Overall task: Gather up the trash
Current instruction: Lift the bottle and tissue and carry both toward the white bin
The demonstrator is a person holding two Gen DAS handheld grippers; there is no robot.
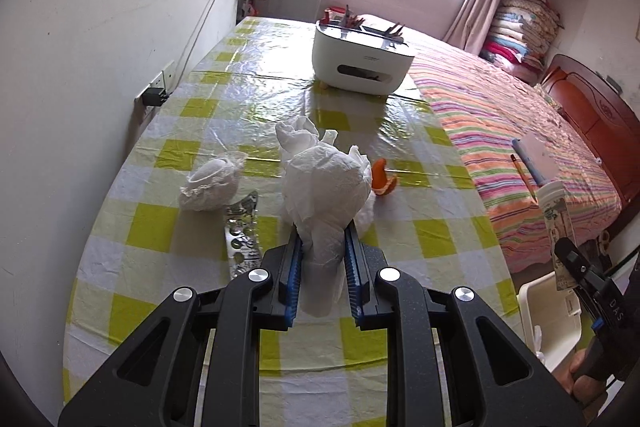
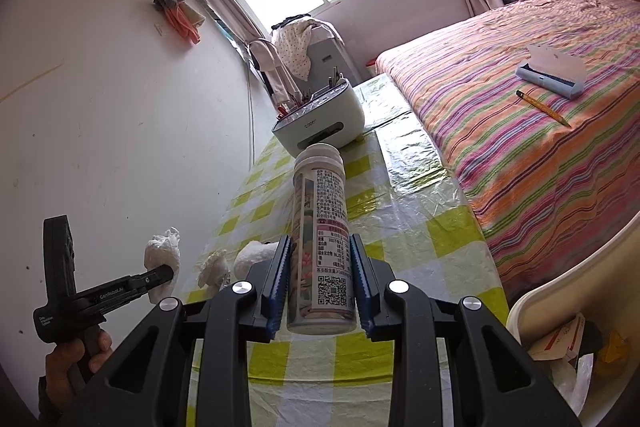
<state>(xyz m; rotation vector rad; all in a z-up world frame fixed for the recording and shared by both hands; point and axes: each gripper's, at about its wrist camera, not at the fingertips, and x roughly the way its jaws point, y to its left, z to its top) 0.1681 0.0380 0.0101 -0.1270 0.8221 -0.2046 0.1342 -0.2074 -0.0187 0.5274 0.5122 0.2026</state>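
My left gripper (image 1: 322, 239) is shut on a crumpled white tissue wad (image 1: 326, 179), lifted above the checked tablecloth (image 1: 160, 227). The same gripper (image 2: 168, 273) and its tissue wad (image 2: 162, 255) appear at the lower left of the right wrist view. My right gripper (image 2: 320, 247) is shut on a plastic bottle (image 2: 322, 227) with a white cap and a printed label; that bottle (image 1: 558, 219) also shows at the right edge of the left wrist view. On the table lie another white wad (image 1: 210, 183), a foil blister pack (image 1: 242, 235) and an orange peel (image 1: 382, 181).
A white bin (image 2: 560, 291) with paper trash inside stands beside the table at the lower right. A white organiser box (image 1: 360, 57) with pens sits at the table's far end. A striped bed (image 2: 540, 131) flanks the table on the right, a wall on the left.
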